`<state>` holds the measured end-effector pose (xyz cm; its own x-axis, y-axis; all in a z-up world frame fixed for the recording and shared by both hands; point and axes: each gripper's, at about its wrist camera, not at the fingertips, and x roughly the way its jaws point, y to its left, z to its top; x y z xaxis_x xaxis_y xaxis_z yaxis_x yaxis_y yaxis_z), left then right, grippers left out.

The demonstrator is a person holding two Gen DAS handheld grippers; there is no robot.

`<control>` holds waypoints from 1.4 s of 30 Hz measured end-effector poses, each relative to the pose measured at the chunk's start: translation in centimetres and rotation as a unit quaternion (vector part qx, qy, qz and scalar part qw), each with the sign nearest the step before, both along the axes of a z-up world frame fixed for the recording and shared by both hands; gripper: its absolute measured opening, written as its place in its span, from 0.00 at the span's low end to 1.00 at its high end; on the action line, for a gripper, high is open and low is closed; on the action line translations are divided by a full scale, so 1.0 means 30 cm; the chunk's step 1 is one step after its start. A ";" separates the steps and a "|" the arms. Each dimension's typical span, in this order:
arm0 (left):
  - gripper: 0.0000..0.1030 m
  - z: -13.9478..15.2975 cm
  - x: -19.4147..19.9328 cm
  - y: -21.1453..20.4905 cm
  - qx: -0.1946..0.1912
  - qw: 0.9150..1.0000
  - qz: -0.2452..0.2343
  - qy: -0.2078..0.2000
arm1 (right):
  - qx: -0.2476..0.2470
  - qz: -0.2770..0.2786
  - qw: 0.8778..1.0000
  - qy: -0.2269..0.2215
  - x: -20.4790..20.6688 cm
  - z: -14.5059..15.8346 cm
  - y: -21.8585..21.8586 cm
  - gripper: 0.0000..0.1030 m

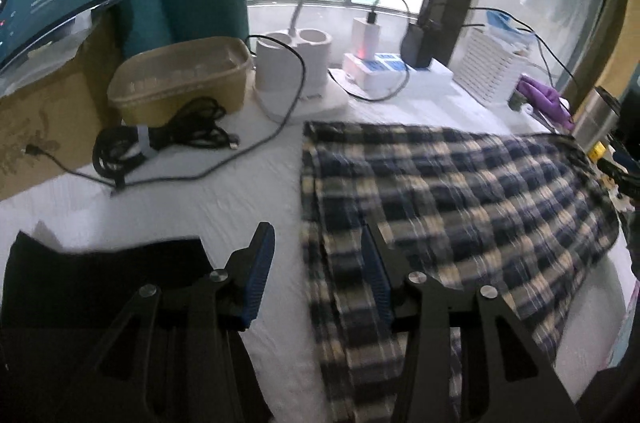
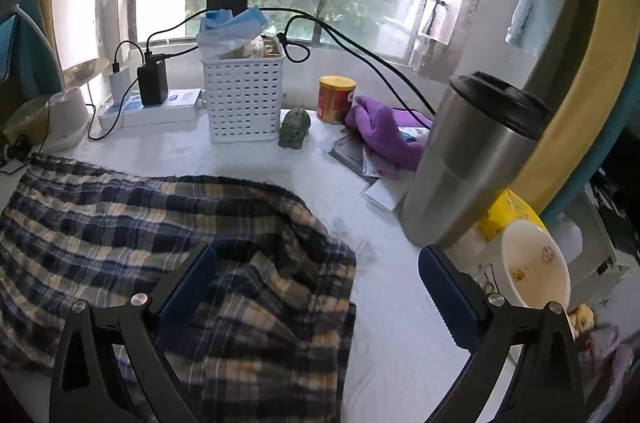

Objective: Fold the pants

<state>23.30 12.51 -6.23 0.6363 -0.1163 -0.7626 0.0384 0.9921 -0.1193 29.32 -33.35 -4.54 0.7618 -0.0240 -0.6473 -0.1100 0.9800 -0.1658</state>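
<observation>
Both grippers stand free of the cloth. Left gripper [image 1: 316,275] has its jaws partly spread with nothing between the pads, hanging over the left edge of the pants [image 1: 448,195]; one blue pad sits above bare table [image 1: 240,207], the other above plaid. Right gripper [image 2: 316,287] is spread wide and pinches nothing, its left finger over the plaid and its right finger over white table beside the tumbler [image 2: 472,159].

The pants lie across the middle of the table, doubled over, with a rumpled lump near the right-hand end (the fold looks laid but not tidy). To my eye a fold has been set down and both hands are letting go, so the next job is probably a fresh pinch for the following fold.

To do that well: take matching corners, pinch both layers together, lift evenly so the edges stay aligned, and smooth the lump first. Keep the right hand clear of the tumbler and bowl [image 2: 536,263], and the left away from the cables [image 1: 160,143].
</observation>
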 end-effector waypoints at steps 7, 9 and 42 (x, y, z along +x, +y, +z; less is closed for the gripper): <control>0.44 -0.021 -0.090 -0.034 -0.008 1.000 -0.004 0.005 | 0.004 -0.009 1.000 -0.006 -0.109 0.015 -0.036 0.98; 0.44 -0.024 -0.117 -0.042 -0.011 1.000 -0.004 0.003 | 0.005 -0.013 1.000 -0.006 -0.144 0.013 -0.047 0.98; 0.71 -0.149 -0.337 -0.117 -0.001 0.998 0.046 0.039 | 0.122 -0.012 0.991 0.053 -0.295 -0.179 -0.211 0.77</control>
<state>13.19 9.00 -10.70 0.5831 -0.0615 -0.8101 -0.0627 0.9908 -0.1203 20.48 -39.67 -9.90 0.6908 0.1253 -0.7121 -0.0897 0.9921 0.0875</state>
